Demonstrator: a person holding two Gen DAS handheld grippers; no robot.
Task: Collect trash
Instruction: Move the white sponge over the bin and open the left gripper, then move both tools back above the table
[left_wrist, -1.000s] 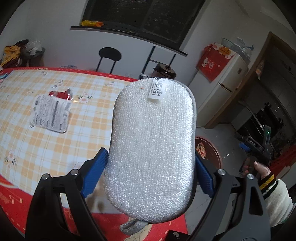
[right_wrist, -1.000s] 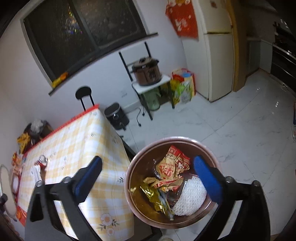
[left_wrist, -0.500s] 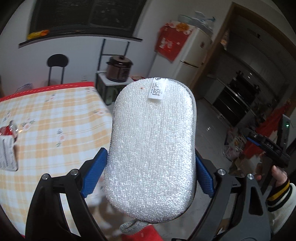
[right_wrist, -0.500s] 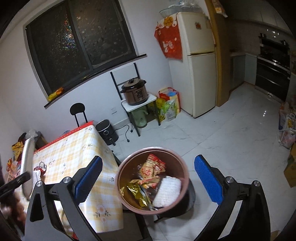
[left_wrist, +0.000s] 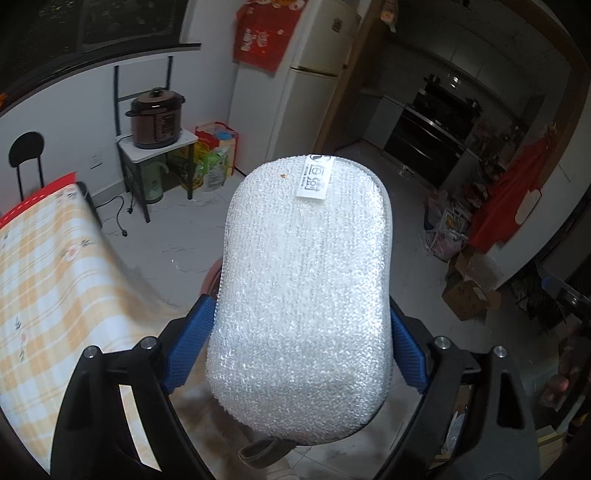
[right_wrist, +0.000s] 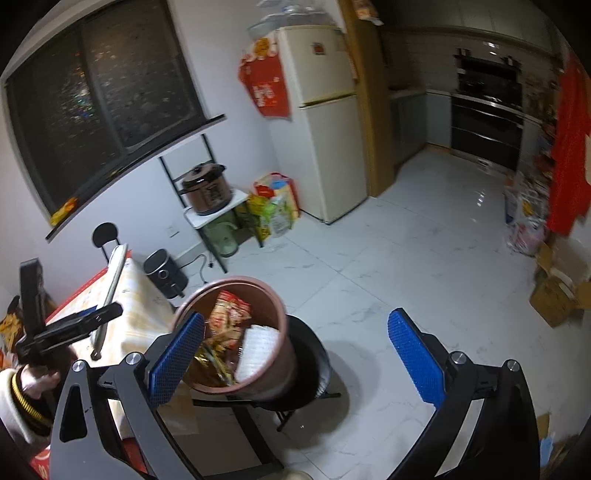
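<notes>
Centre of left wrist view: left gripper (left_wrist: 299, 339) clenched on silvery scrub sponge (left_wrist: 303, 291), which fills frame middle. Lower left of right wrist view: brown trash bin (right_wrist: 273, 373) full of wrappers (right_wrist: 225, 325), on black stool (right_wrist: 314, 369). Right gripper (right_wrist: 295, 354) released, holding nothing, blue pads (right_wrist: 413, 354) wide apart.

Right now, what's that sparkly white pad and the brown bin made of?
The pad looks like a sponge wrapped in shiny silvery knitted mesh: it glitters and has a woven label. The bin seems smooth brown plastic, though I can't be sure.
</notes>
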